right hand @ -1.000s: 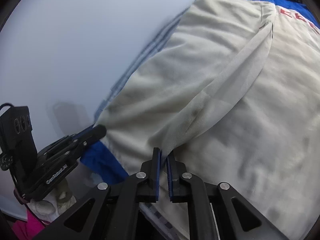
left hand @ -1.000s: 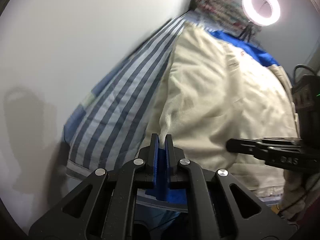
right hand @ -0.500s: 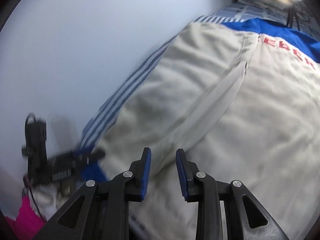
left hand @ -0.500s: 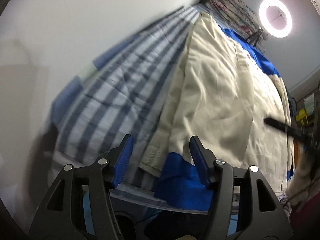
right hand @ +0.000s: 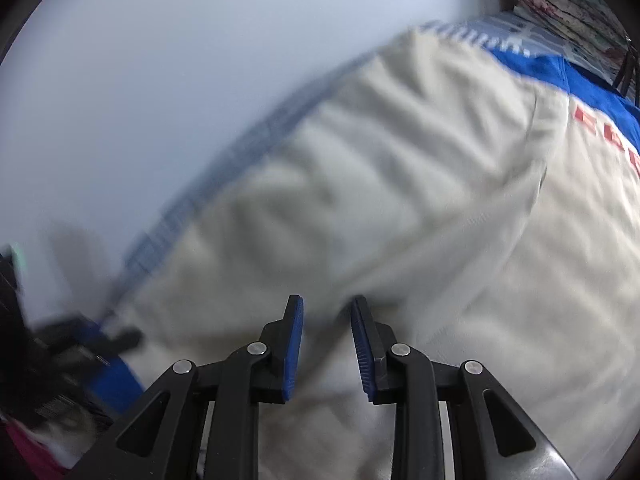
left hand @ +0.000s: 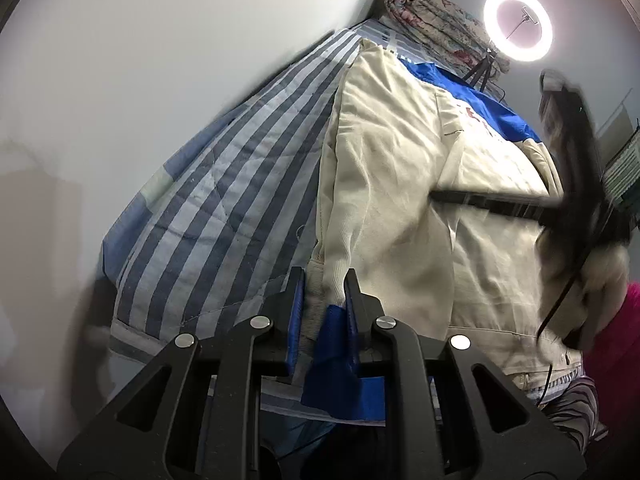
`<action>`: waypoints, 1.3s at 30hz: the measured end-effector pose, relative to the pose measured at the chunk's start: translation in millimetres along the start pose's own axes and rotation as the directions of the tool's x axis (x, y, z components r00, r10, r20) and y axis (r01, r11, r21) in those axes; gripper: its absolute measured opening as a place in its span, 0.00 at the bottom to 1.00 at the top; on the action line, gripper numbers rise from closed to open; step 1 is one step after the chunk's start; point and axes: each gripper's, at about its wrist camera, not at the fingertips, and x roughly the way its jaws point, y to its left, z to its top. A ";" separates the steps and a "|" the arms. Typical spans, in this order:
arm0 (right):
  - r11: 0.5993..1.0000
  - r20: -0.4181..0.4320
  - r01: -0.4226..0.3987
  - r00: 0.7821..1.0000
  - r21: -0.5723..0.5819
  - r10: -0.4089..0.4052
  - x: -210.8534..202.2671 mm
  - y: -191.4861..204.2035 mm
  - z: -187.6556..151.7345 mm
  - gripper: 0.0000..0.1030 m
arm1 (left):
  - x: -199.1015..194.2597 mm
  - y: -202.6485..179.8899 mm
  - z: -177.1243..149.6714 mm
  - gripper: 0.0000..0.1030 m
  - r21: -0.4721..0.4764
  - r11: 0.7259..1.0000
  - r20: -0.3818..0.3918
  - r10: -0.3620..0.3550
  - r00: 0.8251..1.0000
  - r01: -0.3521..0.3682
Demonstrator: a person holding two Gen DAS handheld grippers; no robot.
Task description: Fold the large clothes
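Cream cotton with royal-blue panels makes up the large jacket (left hand: 400, 184), which lies spread over a bed covered in a quilt of grey-blue and white stripes (left hand: 224, 200) that runs along a plain white wall (left hand: 140, 60). Red block letters run across the jacket's chest just below the blue shoulder panel (right hand: 616, 120); they are cut off by the picture's edge and blurred, so no word can be made out.

The left gripper (left hand: 322, 292) sits at the jacket's near corner, its jaws closing with the ribbed cream cuff and a fold of blue cloth between the blue pads; whether the pads already press the cloth is hard to tell. The right gripper (right hand: 327, 320) hangs over the cream body of the jacket with its jaws partly apart and nothing clamped between them. In the left camera it appears as a dark blurred shape at the right, above a gloved hand (left hand: 600, 280).

At the head of the bed lie a rolled floral blanket (left hand: 440, 28) and a glowing ring light on a stand (left hand: 518, 24).
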 end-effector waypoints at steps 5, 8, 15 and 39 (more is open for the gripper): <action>0.997 0.055 0.061 0.997 0.037 -0.063 4.0 -11.2 56.1 0.26 | -0.6 8.0 4.4 0.16 -0.034 0.999 -0.001 -0.037 0.999 0.037; 0.988 0.018 0.146 0.989 0.056 -0.147 36.3 -25.2 82.4 0.26 | -6.4 5.9 5.2 0.16 -0.022 0.998 0.016 -0.051 0.999 0.051; 0.961 -0.046 0.258 0.966 0.101 -0.255 95.6 -48.9 94.6 0.28 | -7.9 -0.2 6.0 0.16 -0.020 0.997 0.026 -0.077 0.997 0.077; 0.925 -0.200 0.381 0.906 0.007 -0.372 123.9 2.5 137.6 0.17 | -18.0 -58.6 -0.7 0.08 0.176 0.983 0.079 -0.071 0.994 0.056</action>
